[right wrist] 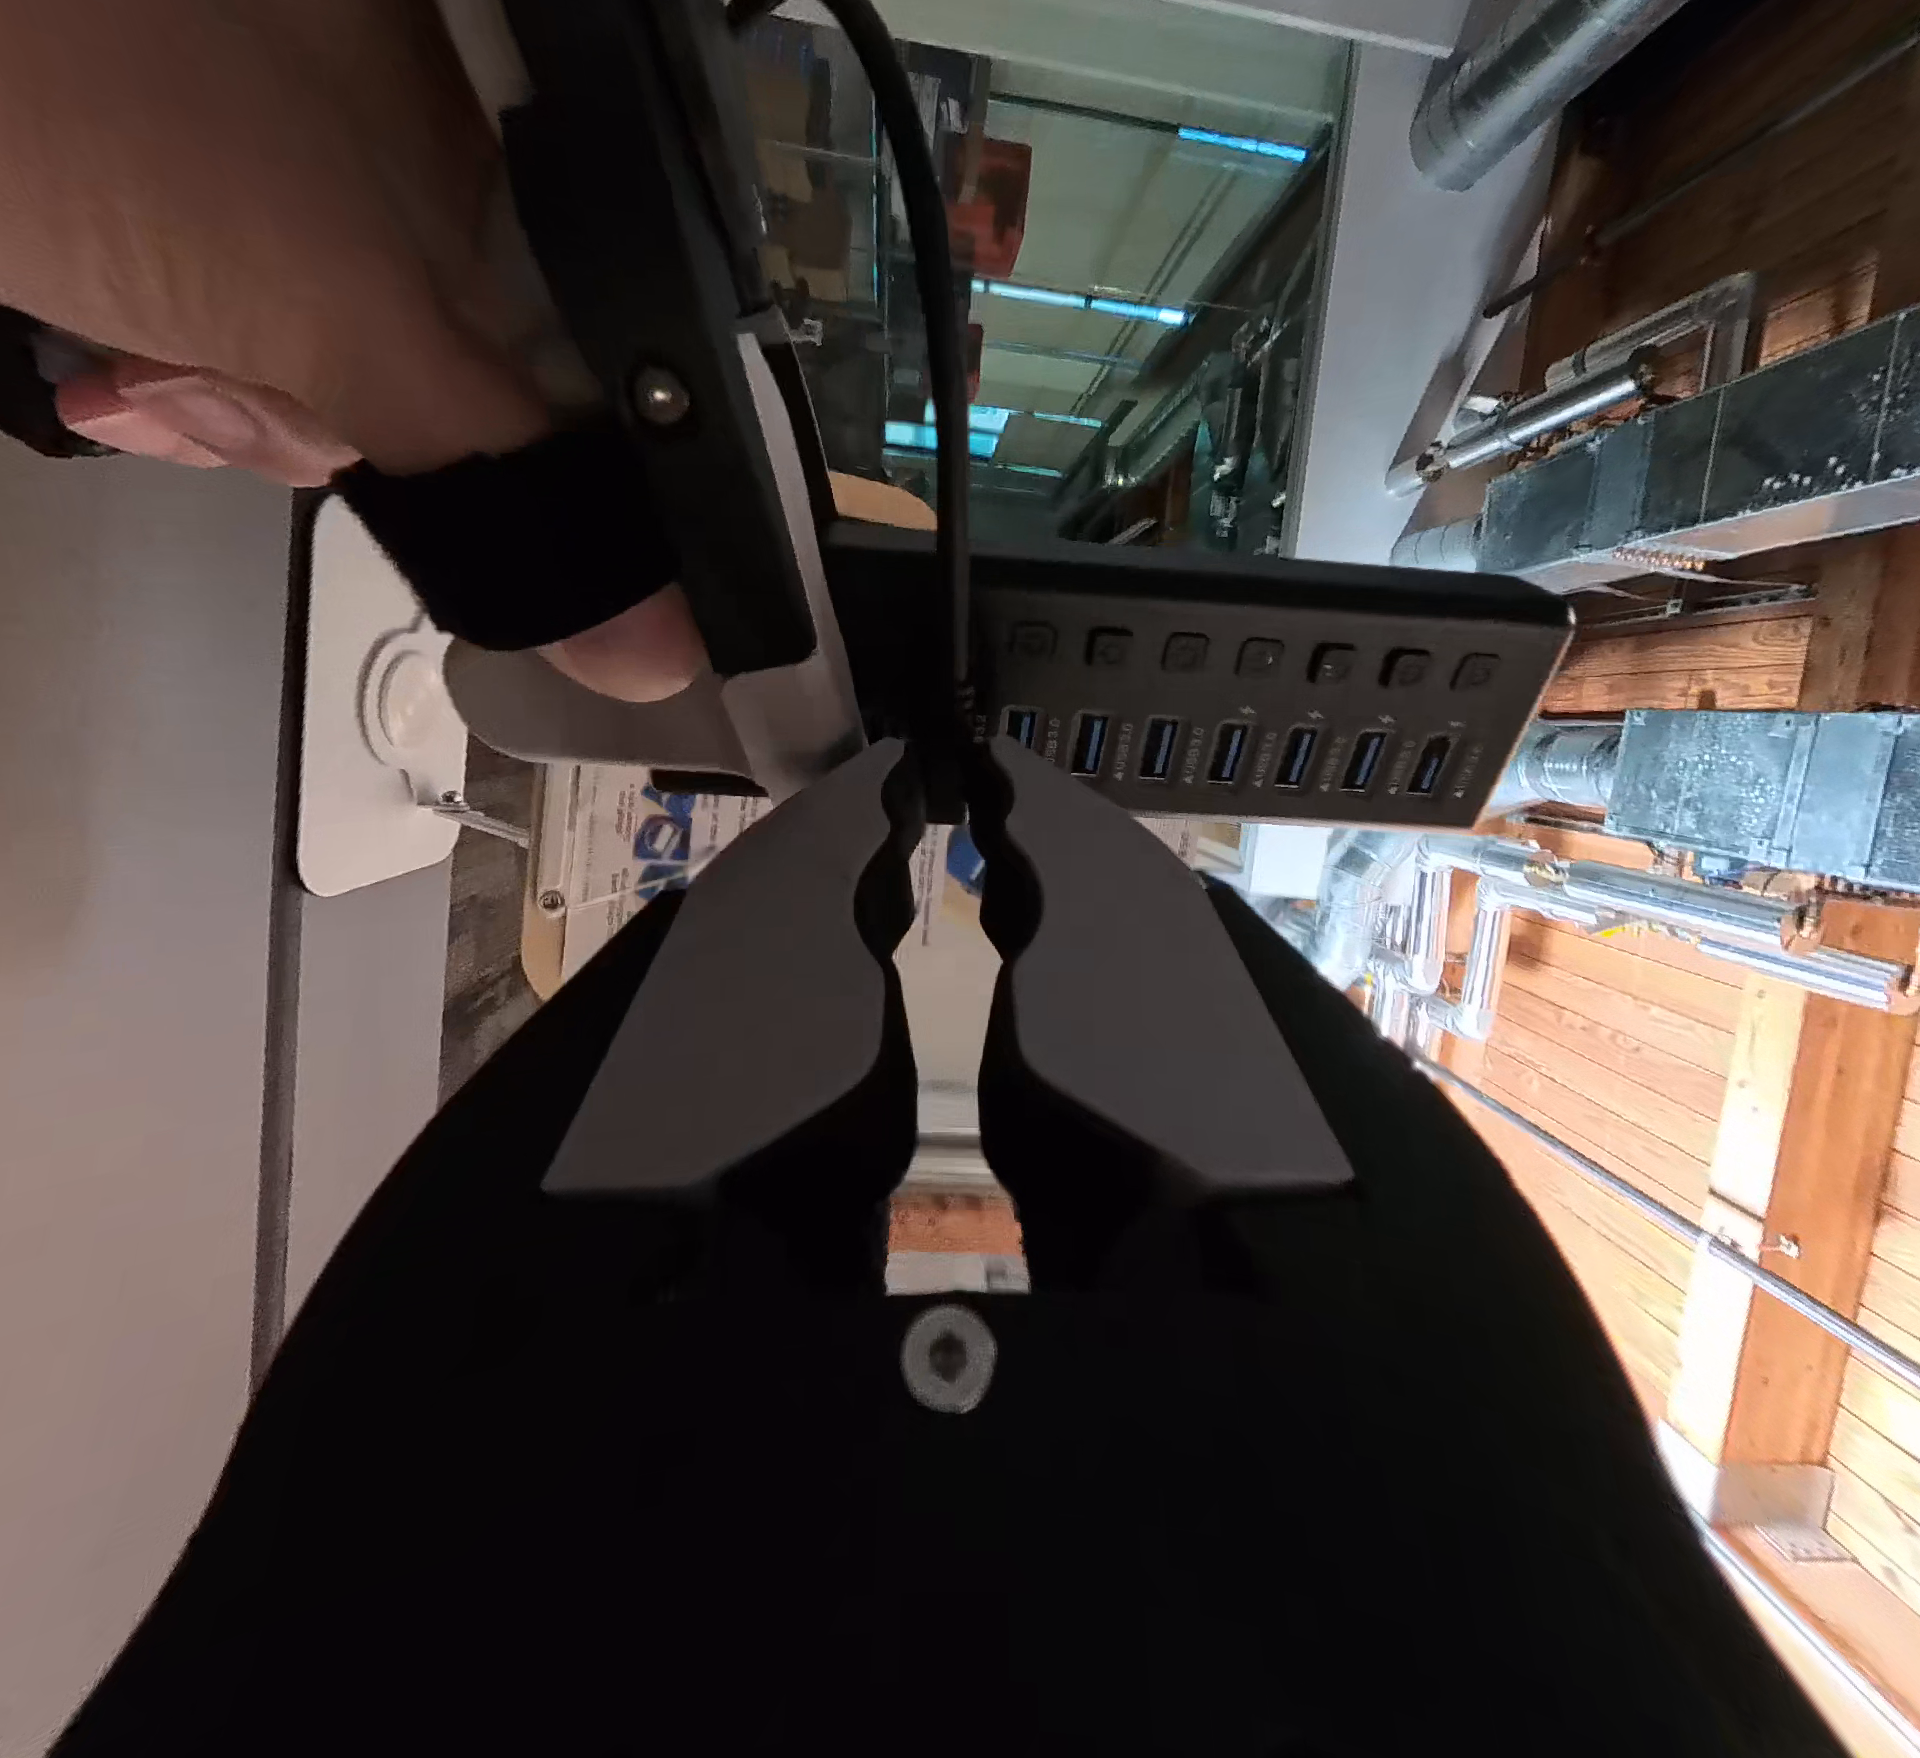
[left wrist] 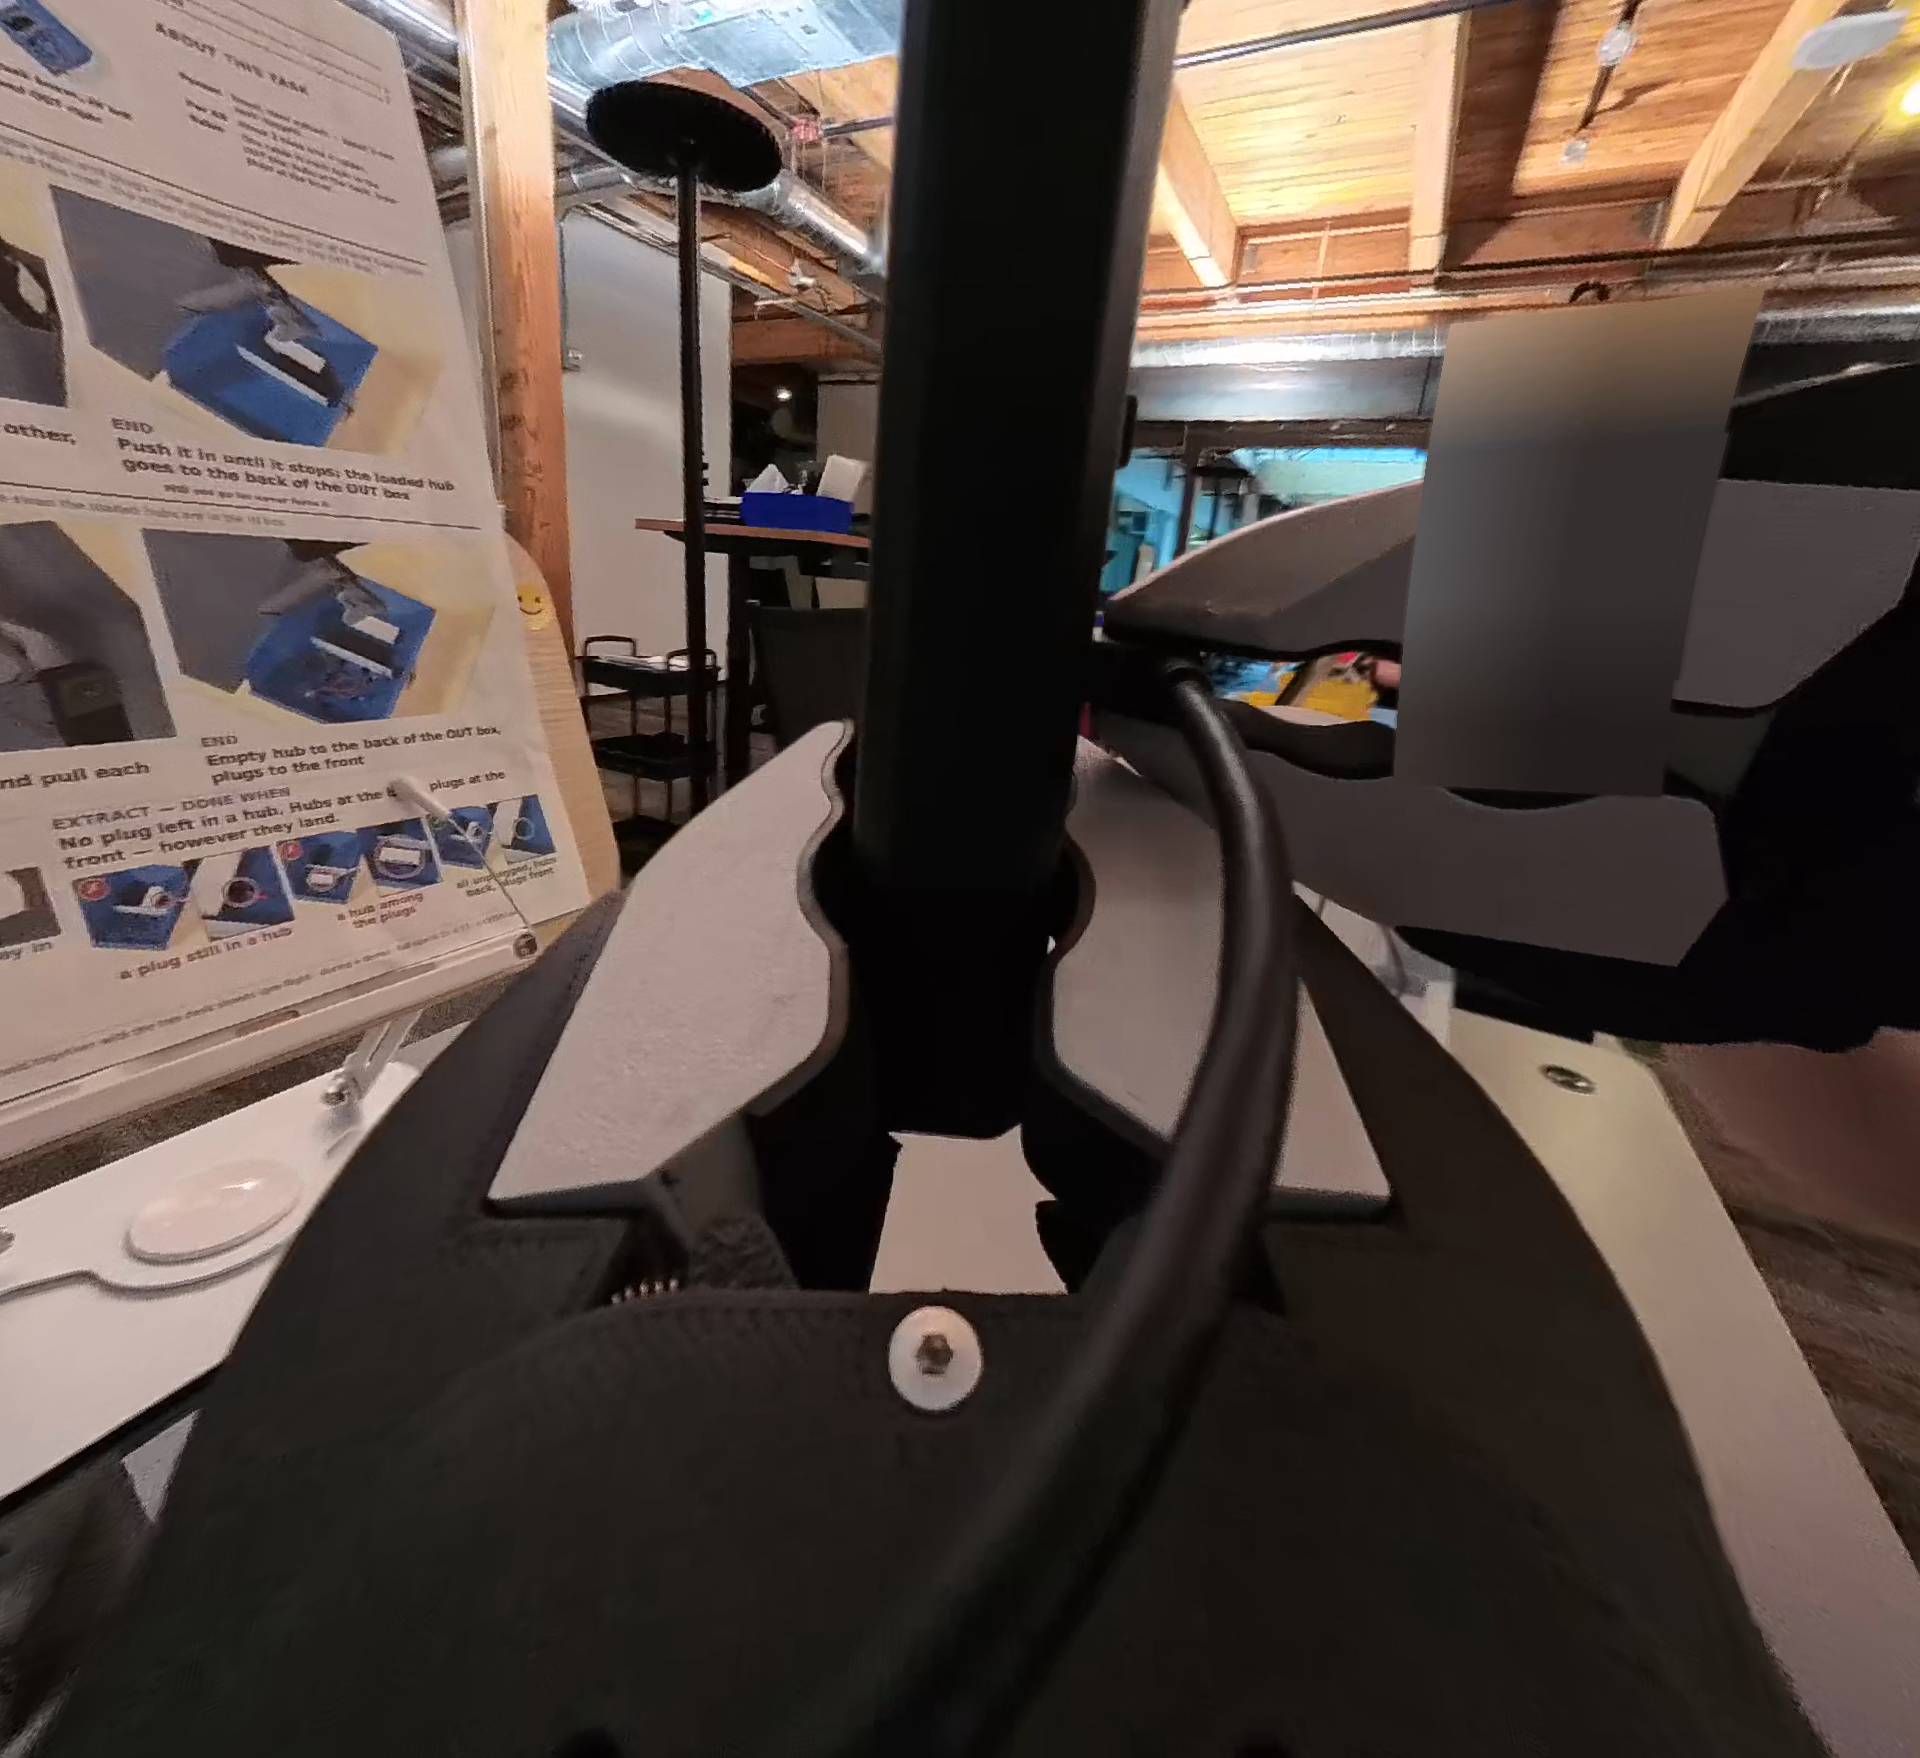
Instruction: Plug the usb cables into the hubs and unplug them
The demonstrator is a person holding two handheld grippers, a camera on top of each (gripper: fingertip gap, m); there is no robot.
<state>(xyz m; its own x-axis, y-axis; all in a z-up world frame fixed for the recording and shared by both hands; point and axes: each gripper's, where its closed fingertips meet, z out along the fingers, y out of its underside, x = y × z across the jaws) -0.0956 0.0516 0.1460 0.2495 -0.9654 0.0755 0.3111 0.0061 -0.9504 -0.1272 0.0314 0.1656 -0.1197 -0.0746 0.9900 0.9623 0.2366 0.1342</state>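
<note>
Left gripper [left wrist: 940,929]: its two grey-faced fingers [left wrist: 686,960] are closed on the lower end of a long black hub [left wrist: 997,337], which stands upright between them and runs up out of the left wrist view. Right gripper [right wrist: 945,778]: its fingertips are nearly together, pinching a black USB plug [right wrist: 943,789] at the port row of the same hub [right wrist: 1247,659]; whether the plug is fully seated cannot be told.

In the right wrist view, which is rolled sideways, the hub lies across the picture and shows a row of blue-tongued ports [right wrist: 1226,752] with a row of square buttons [right wrist: 1257,654] beside them. The ports away from the plug hold nothing. A black cable [right wrist: 914,181] leaves the plug, arcs away from the hub and curves back toward the left gripper [right wrist: 727,628], held by a hand [right wrist: 270,181] in a fingerless black glove.

In the left wrist view the cable [left wrist: 1236,929] loops from near the camera round to the right gripper [left wrist: 1299,638], which enters from the right beside a blurred patch.

Surroundings: an instruction sheet [left wrist: 218,503] on a stand [left wrist: 208,1220] at left, on a white table [left wrist: 1621,1293]; farther off, a black floor lamp [left wrist: 686,139] and a wooden ceiling with metal ducts [left wrist: 717,15].
</note>
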